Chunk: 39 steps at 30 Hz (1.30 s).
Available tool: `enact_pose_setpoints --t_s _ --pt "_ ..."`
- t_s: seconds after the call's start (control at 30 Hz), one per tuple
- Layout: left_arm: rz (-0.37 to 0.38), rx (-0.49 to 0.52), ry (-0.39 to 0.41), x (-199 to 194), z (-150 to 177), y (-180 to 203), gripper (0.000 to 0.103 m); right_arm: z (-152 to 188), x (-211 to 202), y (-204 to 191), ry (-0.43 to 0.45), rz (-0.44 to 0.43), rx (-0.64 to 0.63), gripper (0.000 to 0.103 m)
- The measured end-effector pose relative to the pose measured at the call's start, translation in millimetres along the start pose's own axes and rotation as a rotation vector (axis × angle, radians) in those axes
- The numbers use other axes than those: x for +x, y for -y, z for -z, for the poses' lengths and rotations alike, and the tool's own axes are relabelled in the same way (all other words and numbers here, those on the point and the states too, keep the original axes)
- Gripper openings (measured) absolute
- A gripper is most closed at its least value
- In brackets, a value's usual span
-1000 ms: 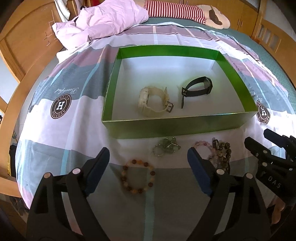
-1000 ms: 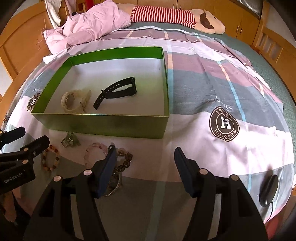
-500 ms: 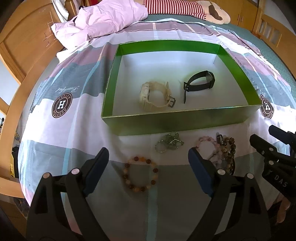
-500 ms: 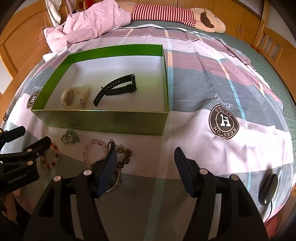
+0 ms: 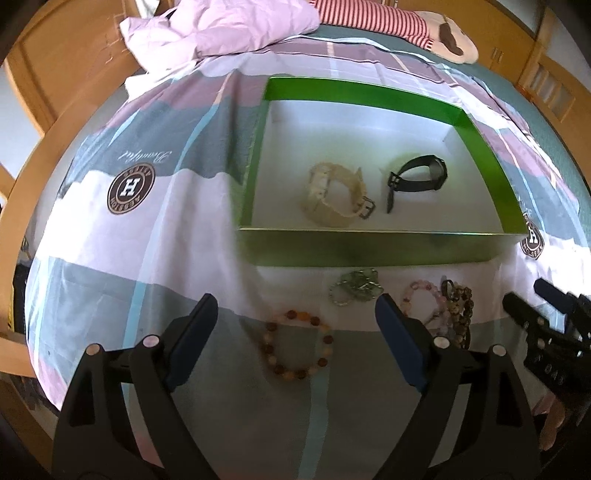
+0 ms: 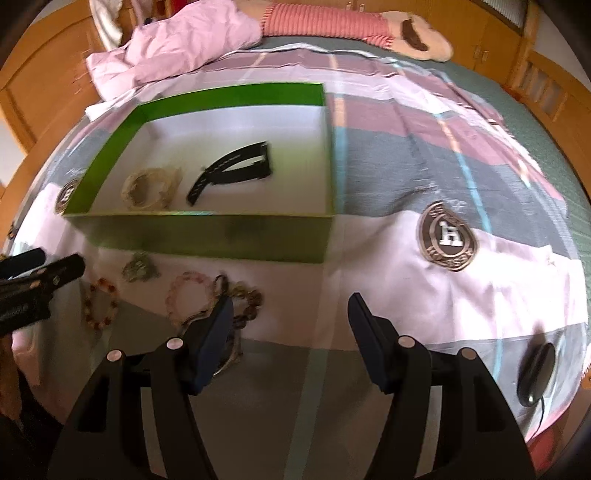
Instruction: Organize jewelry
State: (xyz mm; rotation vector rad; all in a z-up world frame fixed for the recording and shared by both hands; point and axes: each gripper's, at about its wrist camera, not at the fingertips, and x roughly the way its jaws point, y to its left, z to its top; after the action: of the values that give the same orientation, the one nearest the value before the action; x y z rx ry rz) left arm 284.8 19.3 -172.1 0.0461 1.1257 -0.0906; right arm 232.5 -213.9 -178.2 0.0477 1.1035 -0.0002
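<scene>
A green box (image 5: 369, 247) on the bed holds a cream watch (image 5: 336, 199) and a black watch (image 5: 417, 177). In front of it lie an amber bead bracelet (image 5: 328, 339), a grey-green chain piece (image 5: 356, 288), a pink bracelet (image 5: 424, 299) and a dark bead bracelet (image 5: 461, 306). My left gripper (image 5: 295, 306) hovers over the amber bracelet, its jaws wide and closing, pads not touching it. My right gripper (image 6: 290, 306) stands open and empty, its left finger over the dark bead bracelet (image 6: 251, 299). The right wrist view shows the box (image 6: 207, 236) and the left gripper (image 6: 61, 258).
A crumpled pink quilt (image 5: 221, 33) and a striped plush toy (image 5: 388, 22) lie at the far end of the bed. The wooden bed frame (image 5: 37, 155) runs along the left. A black mouse (image 6: 535, 373) sits near the bed's right front edge.
The left gripper has tilted slightly, so the box and bracelets sit further right in its view. The right gripper has kept still. No jewelry has moved.
</scene>
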Motion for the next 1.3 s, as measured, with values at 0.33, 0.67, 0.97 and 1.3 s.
enact_pose_setpoints --t_s 0.33,0.67,0.97,1.3 --pt "-0.008 -0.072 -0.043 9.3 -0.4 -19.8 0.079 16.3 27.3 -37.2 -0.110 -0.059 -0.144 0.030" --pt "-0.008 -0.053 -0.057 13.0 2.1 -15.6 0.079 5.8 9.3 -27.0 -0.049 -0.108 -0.122 0.006" --pt "-0.005 0.006 -0.068 12.9 6.9 -2.1 0.081 2.3 10.8 56.9 -0.088 0.044 0.108 0.035" --pt "0.034 0.040 -0.113 21.6 12.0 19.6 0.082 23.6 29.7 70.4 -0.169 0.103 0.105 0.046"
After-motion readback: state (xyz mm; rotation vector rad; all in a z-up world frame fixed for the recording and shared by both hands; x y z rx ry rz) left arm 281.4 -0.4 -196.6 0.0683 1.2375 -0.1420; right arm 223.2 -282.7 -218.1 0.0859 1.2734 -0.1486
